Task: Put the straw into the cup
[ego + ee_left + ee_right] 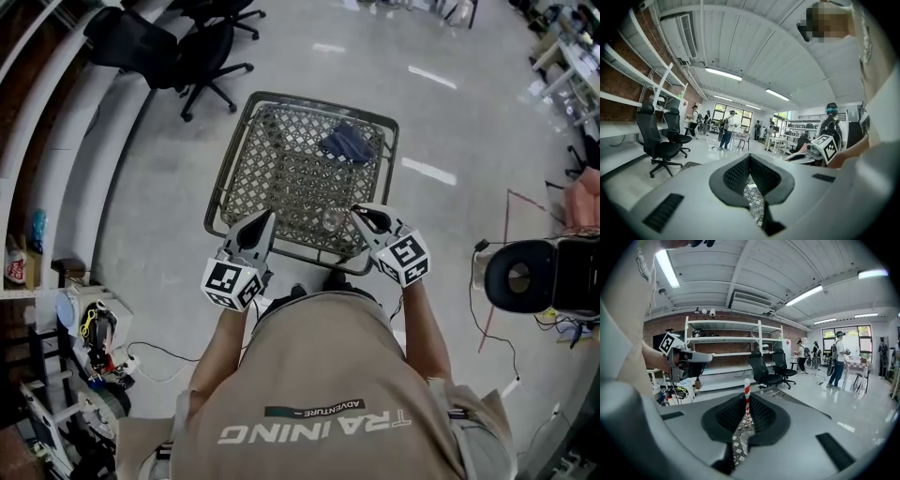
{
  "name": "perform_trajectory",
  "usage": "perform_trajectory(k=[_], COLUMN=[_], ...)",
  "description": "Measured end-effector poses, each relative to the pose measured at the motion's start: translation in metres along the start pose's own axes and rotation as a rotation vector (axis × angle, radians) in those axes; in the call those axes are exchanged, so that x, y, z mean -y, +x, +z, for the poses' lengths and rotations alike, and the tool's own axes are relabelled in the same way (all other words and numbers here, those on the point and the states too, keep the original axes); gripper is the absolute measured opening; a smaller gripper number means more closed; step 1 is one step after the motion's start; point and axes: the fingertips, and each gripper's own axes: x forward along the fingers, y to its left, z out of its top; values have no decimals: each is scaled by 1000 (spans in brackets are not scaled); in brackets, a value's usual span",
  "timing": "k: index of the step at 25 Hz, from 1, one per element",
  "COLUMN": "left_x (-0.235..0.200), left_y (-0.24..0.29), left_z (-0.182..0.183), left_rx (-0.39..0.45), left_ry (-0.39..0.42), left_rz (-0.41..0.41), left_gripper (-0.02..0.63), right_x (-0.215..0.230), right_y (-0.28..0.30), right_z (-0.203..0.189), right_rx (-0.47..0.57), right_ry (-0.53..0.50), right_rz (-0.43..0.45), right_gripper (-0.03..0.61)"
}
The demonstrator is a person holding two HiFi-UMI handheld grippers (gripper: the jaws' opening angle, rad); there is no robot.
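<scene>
Straw (746,397), striped red and white, stands upright in your right tongs (744,423), which are closed on its lower end. It looks light, thin and easy to crush or bend, so pinch it gently low down and leave the long end free. Your left tongs (262,227), just to the left, are closed and empty. Beyond them the clear cup (331,221) sits at the near right of the mesh cart (246,141); it seems light and may tip. A blue cloth (347,142) lies farther off.

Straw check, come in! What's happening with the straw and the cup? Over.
Right gripper jaws shut on striped straw. Left gripper shut, empty. Clear cup in mesh basket, nothing over it.
</scene>
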Motion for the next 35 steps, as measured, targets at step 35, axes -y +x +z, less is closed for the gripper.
perform_trajectory(k=[35], left_x=[-42], left_y=[16], left_z=[8], left_rx=[42], left_ry=[-19], left_rz=[119], left_gripper=[17], right_x=[13], right_y=[78], right_z=[-93], right_rx=[-296], right_ry=[-14], right_rz=[197], right_gripper=[37])
